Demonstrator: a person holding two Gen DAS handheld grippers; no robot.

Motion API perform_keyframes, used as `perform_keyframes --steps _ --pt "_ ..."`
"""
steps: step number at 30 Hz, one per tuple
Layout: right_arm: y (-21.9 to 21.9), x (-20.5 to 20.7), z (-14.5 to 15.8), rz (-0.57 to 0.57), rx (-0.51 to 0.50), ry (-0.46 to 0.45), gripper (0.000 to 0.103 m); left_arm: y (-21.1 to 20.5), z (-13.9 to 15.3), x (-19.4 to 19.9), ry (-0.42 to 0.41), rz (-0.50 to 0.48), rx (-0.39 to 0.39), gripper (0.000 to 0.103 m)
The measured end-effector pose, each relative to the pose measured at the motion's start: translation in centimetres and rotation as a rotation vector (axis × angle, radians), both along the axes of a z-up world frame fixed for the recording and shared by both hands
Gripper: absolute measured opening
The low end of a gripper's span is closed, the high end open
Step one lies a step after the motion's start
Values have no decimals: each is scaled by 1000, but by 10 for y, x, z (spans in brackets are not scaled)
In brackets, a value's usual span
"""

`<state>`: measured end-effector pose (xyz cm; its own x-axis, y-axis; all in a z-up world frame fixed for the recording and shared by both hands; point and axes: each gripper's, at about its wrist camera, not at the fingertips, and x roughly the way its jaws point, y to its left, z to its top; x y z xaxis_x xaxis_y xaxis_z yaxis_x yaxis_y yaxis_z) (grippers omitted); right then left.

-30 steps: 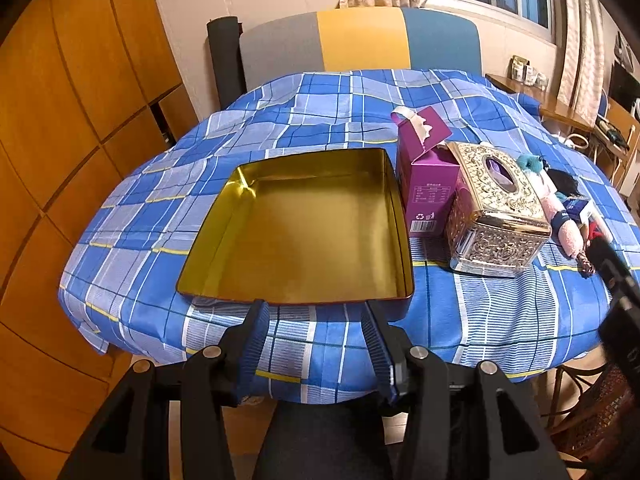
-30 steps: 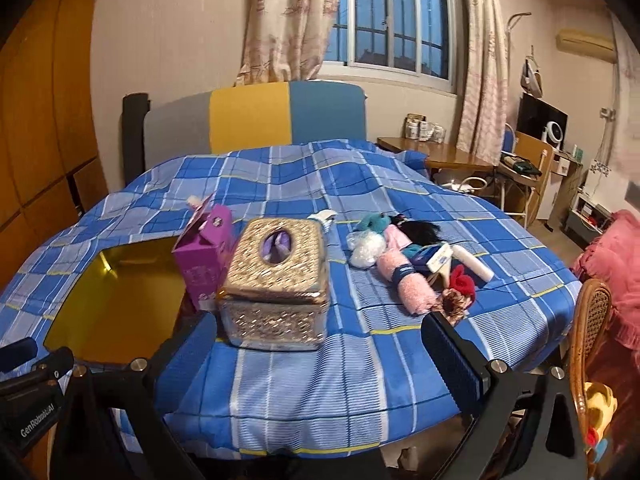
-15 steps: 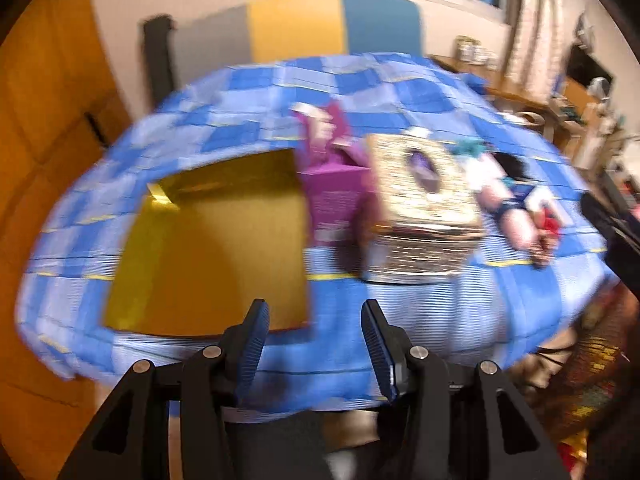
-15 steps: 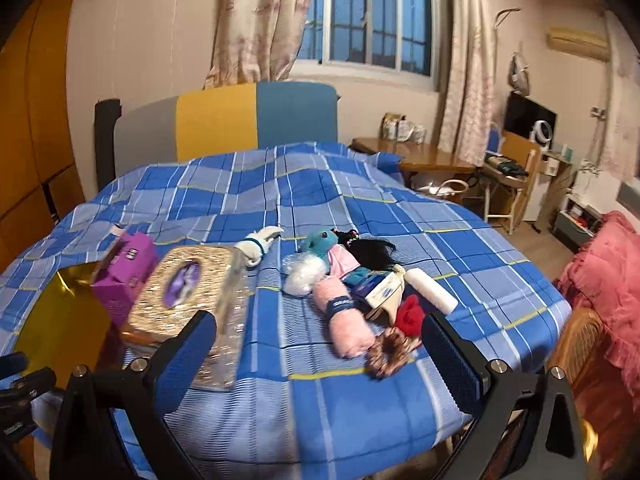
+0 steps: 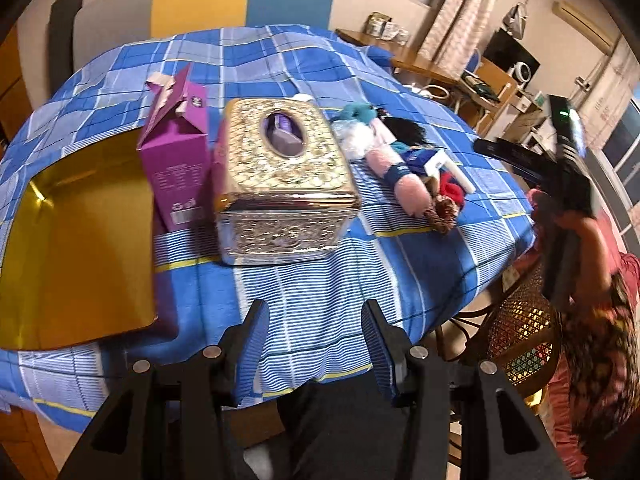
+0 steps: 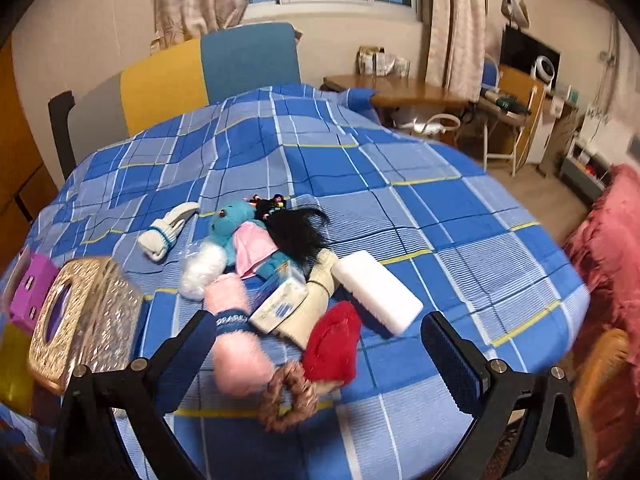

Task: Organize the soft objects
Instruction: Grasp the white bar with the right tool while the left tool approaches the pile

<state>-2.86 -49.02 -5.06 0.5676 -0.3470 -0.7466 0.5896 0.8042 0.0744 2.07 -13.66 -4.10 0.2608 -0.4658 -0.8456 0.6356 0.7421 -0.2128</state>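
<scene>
You have an ornate gold metal tissue box (image 5: 282,176) beside an opened purple carton (image 5: 176,156) on the blue plaid tablecloth (image 6: 400,200); behind, a yellow-and-blue chair back (image 6: 208,76).

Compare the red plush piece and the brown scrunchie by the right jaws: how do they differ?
The red plush piece is a solid, fuzzy lump; the brown scrunchie is an open ring with a hole. The red plush piece lies farther from the right gripper; the brown scrunchie lies nearest it. Both rest on the blue checked cloth, touching.
</scene>
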Motion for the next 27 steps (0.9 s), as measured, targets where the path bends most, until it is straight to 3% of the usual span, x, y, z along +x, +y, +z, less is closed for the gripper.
perform_keyframes --steps 7,14,18,24,27 --pt "-56 24 -37 -8 61 58 91 -14 -10 4 100 -57 -45 48" --pt "-93 40 -79 36 163 127 91 -50 -7 -9 62 -162 -43 48" --pt "-110 42 -100 2 240 181 79 -71 -4 -8 59 -193 -41 48" --pt "-108 41 -101 3 218 178 69 -125 -11 -8 79 -247 -30 48" --pt "-110 38 -96 5 217 140 57 -157 -19 -4 74 -265 -6 48"
